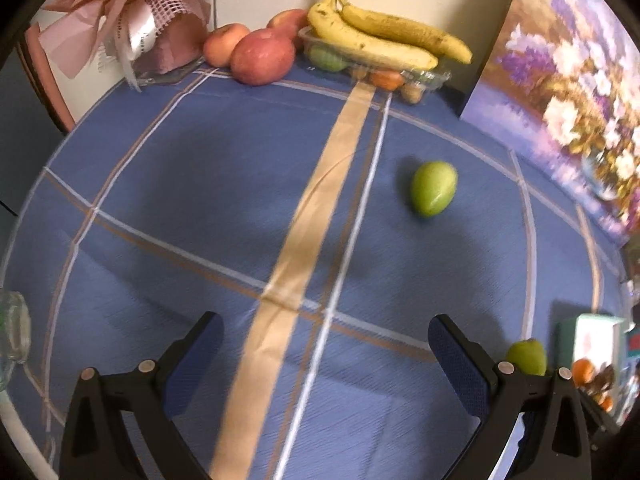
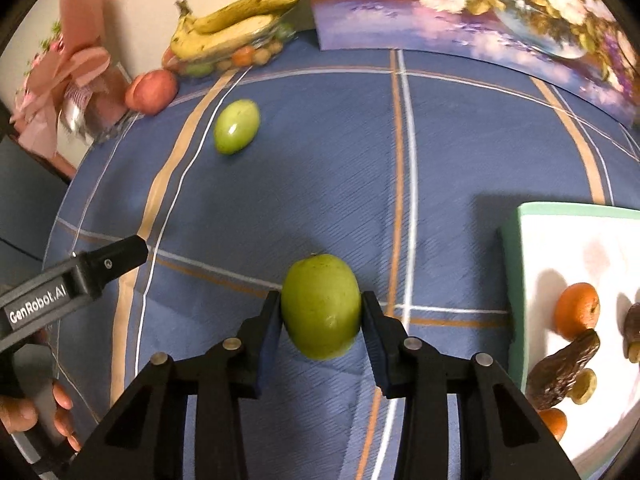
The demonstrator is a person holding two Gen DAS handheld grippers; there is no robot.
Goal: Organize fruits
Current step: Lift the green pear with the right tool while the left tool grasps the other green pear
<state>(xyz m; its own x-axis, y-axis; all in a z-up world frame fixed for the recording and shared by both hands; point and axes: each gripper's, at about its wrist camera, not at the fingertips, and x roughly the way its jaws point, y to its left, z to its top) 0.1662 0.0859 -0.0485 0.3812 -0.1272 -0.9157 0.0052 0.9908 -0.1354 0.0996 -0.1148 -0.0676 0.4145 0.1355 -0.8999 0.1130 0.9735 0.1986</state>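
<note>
- Green oval fruit (image 2: 321,306) sits clamped between the right tongs (image 2: 321,312), likely bound for the white tray (image 2: 516,280) nearby
- Left tongs (image 1: 326,354) gape wide, empty, facing a second green fruit (image 1: 434,193) on the blue-clothed table (image 1: 200,184)

Two green fruits (image 2: 321,306) (image 2: 236,126) — three apples (image 1: 262,56), two bananas (image 1: 384,36), two oranges (image 2: 578,311).

The words "GenRobot.AI" stand in white letters on the black left gripper (image 2: 100,268). No other words can be read.
</note>
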